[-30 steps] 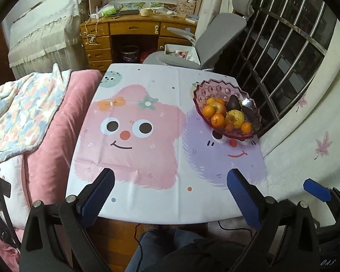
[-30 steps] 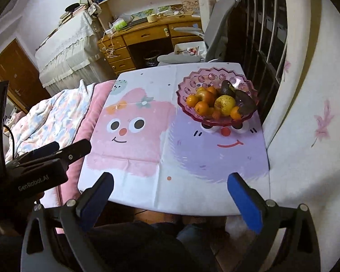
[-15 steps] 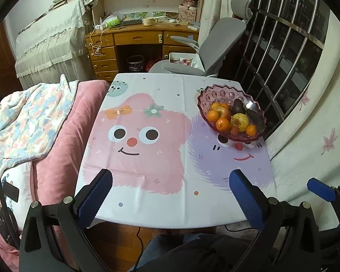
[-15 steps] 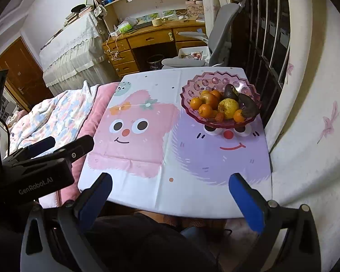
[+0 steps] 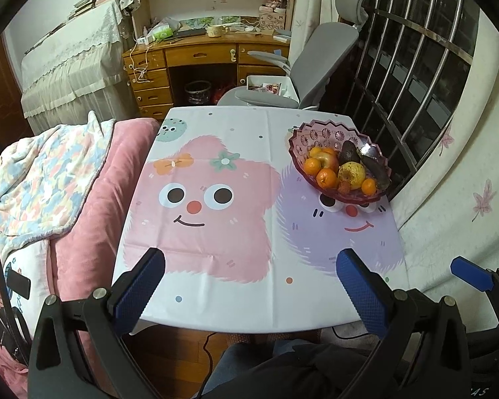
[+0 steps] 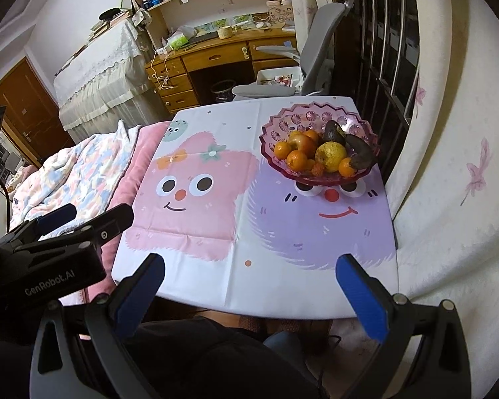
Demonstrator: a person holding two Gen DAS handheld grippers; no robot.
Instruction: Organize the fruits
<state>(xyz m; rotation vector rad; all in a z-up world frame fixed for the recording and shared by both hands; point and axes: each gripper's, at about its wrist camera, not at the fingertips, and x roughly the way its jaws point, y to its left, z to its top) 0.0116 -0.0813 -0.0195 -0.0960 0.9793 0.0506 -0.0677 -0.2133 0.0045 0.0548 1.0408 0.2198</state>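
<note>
Fruit bowl (image 6: 319, 126) beyond spread right gripper (image 6: 249, 276)

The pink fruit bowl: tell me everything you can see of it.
The pink fruit bowl looks like translucent pressed glass or plastic, with a scalloped rim and round flower-like patterns in its wall. It stands upright on the cartoon tablecloth, at the table's far right corner near the barred window, over the purple character's eyes. It holds several oranges, a reddish apple, a yellow fruit and dark avocados, heaped loosely. Neither pair of tongs touches it.
</note>
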